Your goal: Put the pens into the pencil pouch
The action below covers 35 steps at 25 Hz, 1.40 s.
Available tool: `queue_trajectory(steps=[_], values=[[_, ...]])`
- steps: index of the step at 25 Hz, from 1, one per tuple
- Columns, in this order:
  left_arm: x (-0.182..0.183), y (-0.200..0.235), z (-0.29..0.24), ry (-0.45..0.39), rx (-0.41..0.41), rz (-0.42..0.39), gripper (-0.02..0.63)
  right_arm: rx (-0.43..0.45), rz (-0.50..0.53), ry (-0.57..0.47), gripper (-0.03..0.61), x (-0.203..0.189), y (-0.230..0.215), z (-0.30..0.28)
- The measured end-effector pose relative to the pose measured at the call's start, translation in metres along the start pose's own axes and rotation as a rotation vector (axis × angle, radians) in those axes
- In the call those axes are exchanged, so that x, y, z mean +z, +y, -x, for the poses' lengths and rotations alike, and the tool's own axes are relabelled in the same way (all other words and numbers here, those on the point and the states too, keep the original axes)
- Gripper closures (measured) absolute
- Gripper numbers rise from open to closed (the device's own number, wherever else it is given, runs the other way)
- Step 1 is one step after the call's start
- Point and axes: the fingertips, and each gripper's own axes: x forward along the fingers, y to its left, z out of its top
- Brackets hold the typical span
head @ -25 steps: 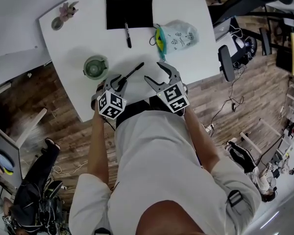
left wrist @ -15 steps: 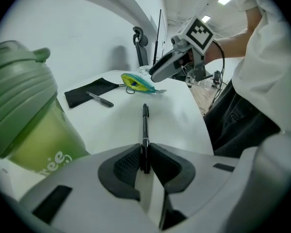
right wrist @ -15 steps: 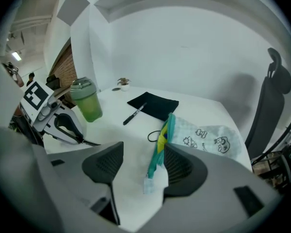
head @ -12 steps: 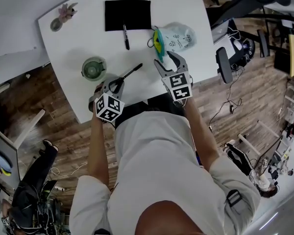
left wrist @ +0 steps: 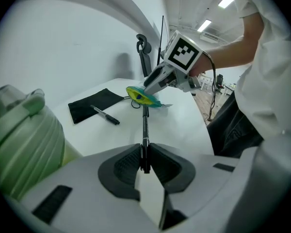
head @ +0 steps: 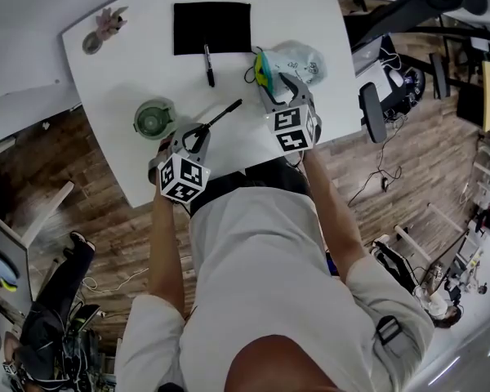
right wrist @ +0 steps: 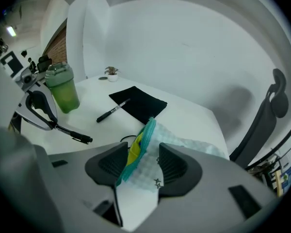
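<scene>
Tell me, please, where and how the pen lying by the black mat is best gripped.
Grip the pen at mid-barrel, coming straight down from above with the jaws set across its width. It is slim and lies flat on the table, with its far end on the edge of the mat. The mid-barrel has bare table on both sides, so the jaws should clear.

A white rectangular table point(head: 131, 64) stands on a brown wood-plank floor point(head: 98, 202). Behind the table rises a plain white wall point(right wrist: 184, 38). Beside the table sits a black office chair point(head: 374, 104), with loose cables point(head: 384, 174) on the floor near it. Long ceiling strip lights point(left wrist: 226, 0) glow above the table.
</scene>
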Motion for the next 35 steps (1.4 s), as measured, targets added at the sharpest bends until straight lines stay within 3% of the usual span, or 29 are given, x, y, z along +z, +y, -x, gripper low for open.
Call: queue_trajectory(steps=[7,12,35], values=[[0.013,0.005,-0.004,-0.003,0.011,0.009,0.558,-0.018,0.072,0.066,0.424,-0.004,-0.005,-0.019],[0.022,0.008,-0.006,-0.01,0.019,0.012,0.558,-0.047,0.072,0.072,0.558,-0.005,-0.012,-0.018],[0.078,-0.001,-0.046,-0.002,-0.012,-0.043,0.558,0.048,0.02,-0.035,0.565,0.007,-0.012,0.034]])
